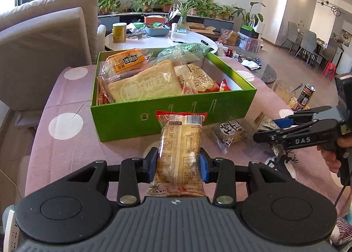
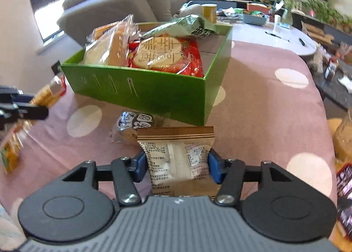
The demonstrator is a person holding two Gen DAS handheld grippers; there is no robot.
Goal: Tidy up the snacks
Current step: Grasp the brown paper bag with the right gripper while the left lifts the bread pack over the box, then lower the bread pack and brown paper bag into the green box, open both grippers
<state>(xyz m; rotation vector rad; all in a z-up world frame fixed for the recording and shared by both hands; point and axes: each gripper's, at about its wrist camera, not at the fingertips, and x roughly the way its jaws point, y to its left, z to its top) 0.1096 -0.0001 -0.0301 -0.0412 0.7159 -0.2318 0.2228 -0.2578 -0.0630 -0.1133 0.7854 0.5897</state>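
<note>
A green box [image 1: 154, 115] holding several snack packs stands on the pink dotted tablecloth; it also shows in the right wrist view [image 2: 140, 91]. My left gripper [image 1: 179, 164] is shut on a clear, red-topped pastry pack [image 1: 180, 142], held in front of the box. My right gripper [image 2: 177, 165] is shut on a beige snack packet with a brown striped top [image 2: 176, 153], held short of the box's near corner. The right gripper also shows at the right of the left wrist view [image 1: 286, 128]. A round pastry pack [image 1: 231, 133] lies on the cloth by the box; it also shows in the right wrist view [image 2: 132, 124].
A grey sofa [image 1: 39, 54] stands left of the table. A white round coffee table [image 1: 167, 41] with a yellow can [image 1: 119, 32] is behind the box. Loose snack packs lie at the cloth's edges [image 2: 345, 181], [image 2: 11, 153]. A dark can [image 1: 307, 95] stands at the right.
</note>
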